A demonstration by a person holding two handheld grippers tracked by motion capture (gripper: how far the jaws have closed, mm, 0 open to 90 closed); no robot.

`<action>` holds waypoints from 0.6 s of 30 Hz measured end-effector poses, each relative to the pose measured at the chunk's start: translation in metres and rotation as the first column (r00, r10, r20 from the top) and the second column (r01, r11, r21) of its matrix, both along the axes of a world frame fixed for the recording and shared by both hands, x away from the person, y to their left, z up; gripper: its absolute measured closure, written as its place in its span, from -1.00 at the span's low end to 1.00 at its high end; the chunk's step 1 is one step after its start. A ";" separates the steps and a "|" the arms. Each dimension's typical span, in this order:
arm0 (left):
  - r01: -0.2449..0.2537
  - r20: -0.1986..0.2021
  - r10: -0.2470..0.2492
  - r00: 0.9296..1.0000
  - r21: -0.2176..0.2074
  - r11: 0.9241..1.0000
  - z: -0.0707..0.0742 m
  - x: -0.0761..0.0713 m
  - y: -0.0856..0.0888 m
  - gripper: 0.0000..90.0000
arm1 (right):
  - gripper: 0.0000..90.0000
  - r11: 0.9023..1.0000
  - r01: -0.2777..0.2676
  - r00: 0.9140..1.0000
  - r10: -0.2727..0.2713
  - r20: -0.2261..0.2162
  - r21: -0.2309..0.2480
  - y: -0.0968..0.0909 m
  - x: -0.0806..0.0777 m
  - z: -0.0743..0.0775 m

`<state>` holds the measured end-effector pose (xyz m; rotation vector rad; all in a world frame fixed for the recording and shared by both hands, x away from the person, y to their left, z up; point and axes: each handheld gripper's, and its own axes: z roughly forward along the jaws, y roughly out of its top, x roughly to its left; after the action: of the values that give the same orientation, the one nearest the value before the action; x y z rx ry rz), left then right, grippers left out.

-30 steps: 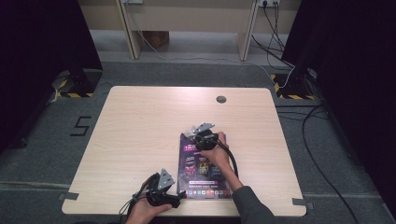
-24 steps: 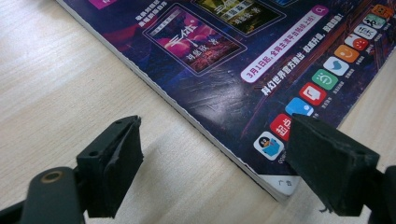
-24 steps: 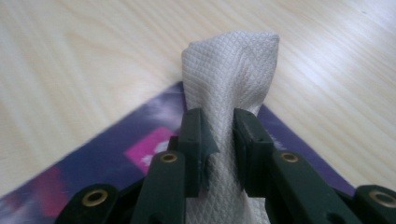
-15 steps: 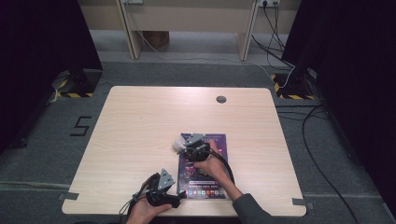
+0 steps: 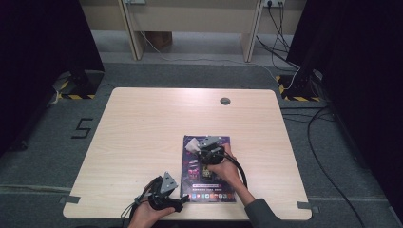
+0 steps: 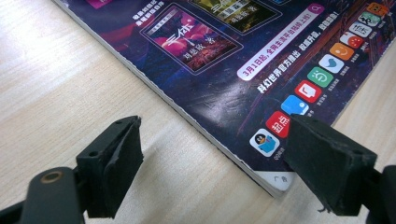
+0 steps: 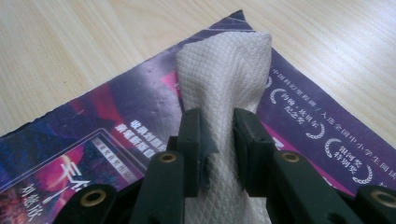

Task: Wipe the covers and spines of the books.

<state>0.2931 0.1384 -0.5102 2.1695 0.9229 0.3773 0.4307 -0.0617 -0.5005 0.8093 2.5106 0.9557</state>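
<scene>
The right gripper [image 7: 215, 140] pinches a folded cloth [image 7: 224, 74] tight between its fingers, its free end resting on the magazine [image 7: 93, 121], apparently for wiping. The left gripper [image 6: 210, 163] sits wide open and empty, fingers straddling the magazine's near corner on the counter [image 6: 56, 84], seemingly to steady it.

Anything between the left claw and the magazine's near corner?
Bare light wood table separates the open left claw from the glossy purple magazine, per the left gripper view.

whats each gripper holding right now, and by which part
The right gripper pinches a white cloth around its bunched middle, over the magazine. The left gripper is open, holding nothing.
</scene>
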 end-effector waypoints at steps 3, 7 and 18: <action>-0.003 0.001 0.003 1.000 -0.004 1.000 0.002 0.001 0.003 -0.59 | 0.64 1.000 -0.011 1.000 0.011 -0.002 0.001 0.003 -0.007 0.000; -0.010 0.004 0.010 1.000 -0.016 1.000 0.004 0.000 0.006 -0.59 | 0.64 0.999 -0.034 0.999 0.034 -0.008 0.001 0.005 -0.018 0.000; -0.029 0.008 0.029 1.000 -0.033 0.999 0.009 0.001 0.014 -0.59 | 0.63 0.997 -0.076 0.997 0.077 -0.027 0.025 0.002 -0.045 -0.001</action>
<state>0.2943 0.1522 -0.5015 2.1245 0.9506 0.3828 0.3857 -0.0599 -0.5012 0.7439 2.5758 1.0070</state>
